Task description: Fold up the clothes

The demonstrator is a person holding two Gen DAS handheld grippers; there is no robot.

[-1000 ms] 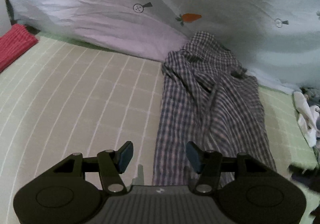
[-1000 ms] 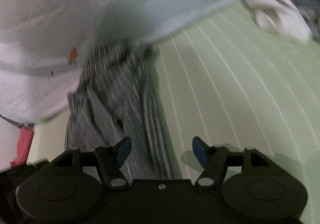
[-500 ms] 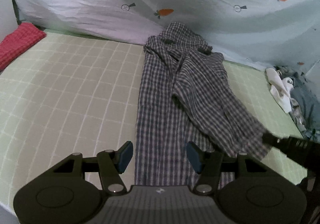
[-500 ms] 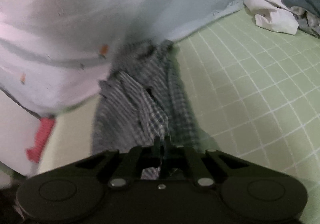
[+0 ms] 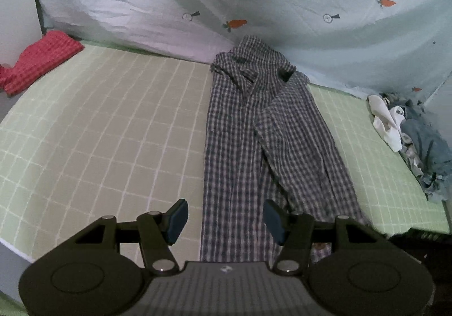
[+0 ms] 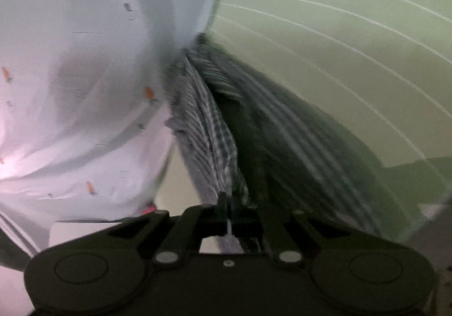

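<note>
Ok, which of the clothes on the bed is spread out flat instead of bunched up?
The checked shirt, laid lengthwise down the middle. The red cloth sits folded far left, and the white and grey clothes are heaped right.

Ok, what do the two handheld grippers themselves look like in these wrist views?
The left gripper and the right gripper share a black body with two round discs, silver pivot screws and angular black linkage arms. The left one's fingers carry dark blue pads. No cables or sleeves show.
</note>
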